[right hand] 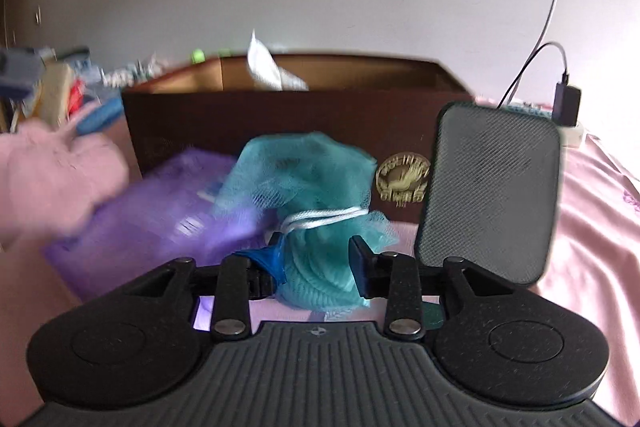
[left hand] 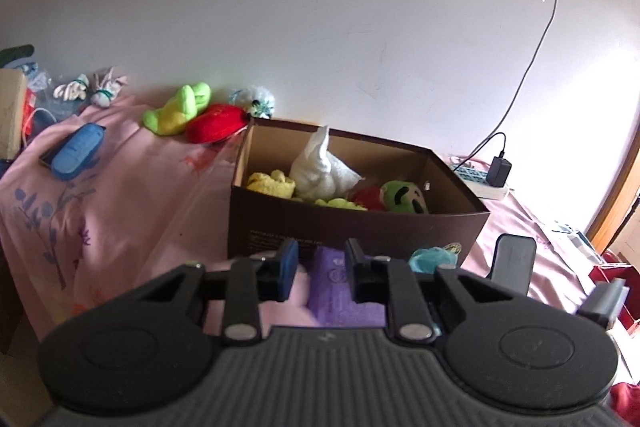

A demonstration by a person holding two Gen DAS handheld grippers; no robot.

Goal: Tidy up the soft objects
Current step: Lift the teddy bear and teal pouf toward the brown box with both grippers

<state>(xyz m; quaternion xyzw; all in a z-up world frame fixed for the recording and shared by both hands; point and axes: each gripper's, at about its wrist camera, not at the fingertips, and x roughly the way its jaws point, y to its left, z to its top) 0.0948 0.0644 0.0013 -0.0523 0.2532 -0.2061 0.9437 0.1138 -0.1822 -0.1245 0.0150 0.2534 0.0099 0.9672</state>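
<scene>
A brown cardboard box (left hand: 360, 231) stands on the pink bed and holds a white cloth (left hand: 320, 167), a yellow towel (left hand: 272, 183) and a green plush (left hand: 402, 197). In front of it lies a purple soft pack (left hand: 340, 291). My left gripper (left hand: 322, 265) sits low over that pack, jaws narrow, with a gap showing at the left pad. A teal mesh bath sponge (right hand: 304, 179) tied with white cord rests beside the pack (right hand: 152, 211). My right gripper (right hand: 318, 259) has its jaws parted around the sponge's near end. That view is blurred.
Behind the box lie a green plush (left hand: 180, 109), a red plush (left hand: 216, 127) and a white fluffy toy (left hand: 258, 101). A blue case (left hand: 76, 151) is at the left. A power strip with charger (left hand: 498, 171) sits right of the box. A grey panel (right hand: 488, 195) stands near the sponge.
</scene>
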